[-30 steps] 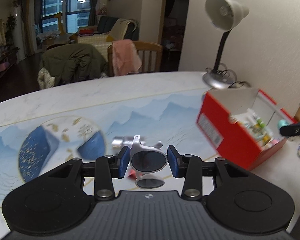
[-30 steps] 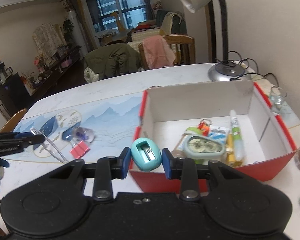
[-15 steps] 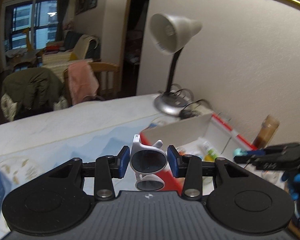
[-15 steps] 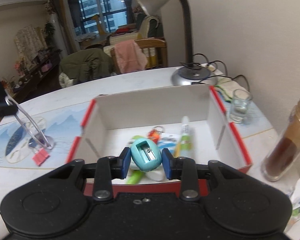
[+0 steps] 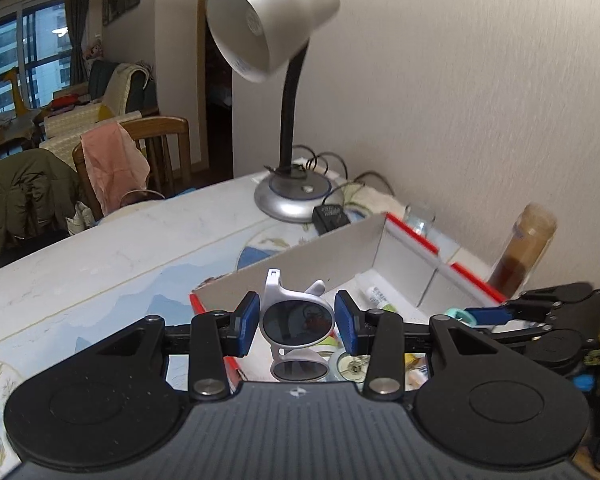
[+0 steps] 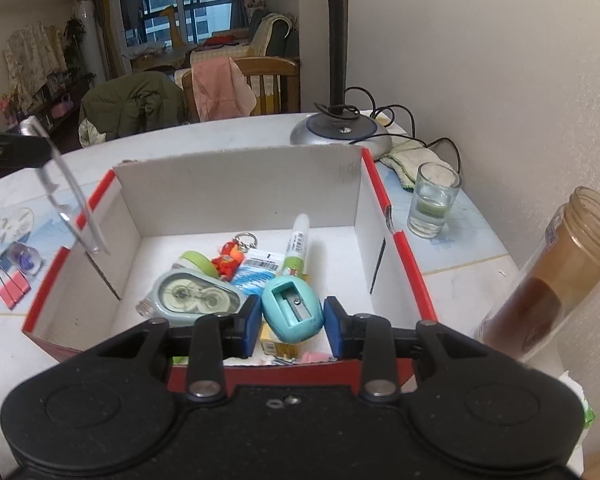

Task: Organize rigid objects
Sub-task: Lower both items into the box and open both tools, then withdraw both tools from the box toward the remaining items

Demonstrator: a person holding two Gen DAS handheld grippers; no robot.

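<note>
The left gripper (image 5: 296,322) was clamped on a pair of white sunglasses (image 5: 298,320), its blue pads pressed against the frame. The right gripper (image 6: 290,322) gripped a teal pencil sharpener (image 6: 293,312), raised and level beside the left.

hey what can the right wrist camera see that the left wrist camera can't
Only the right wrist view shows the pink binder clip and a clear knob-like piece on the table left of the box, plus the tape dispenser and keychain figure inside it.

Only the left wrist view shows the lamp head and the white sunglasses held by the left gripper.

Both show the red box, the lamp base, the brown jar and the teal sharpener in the right gripper.
</note>
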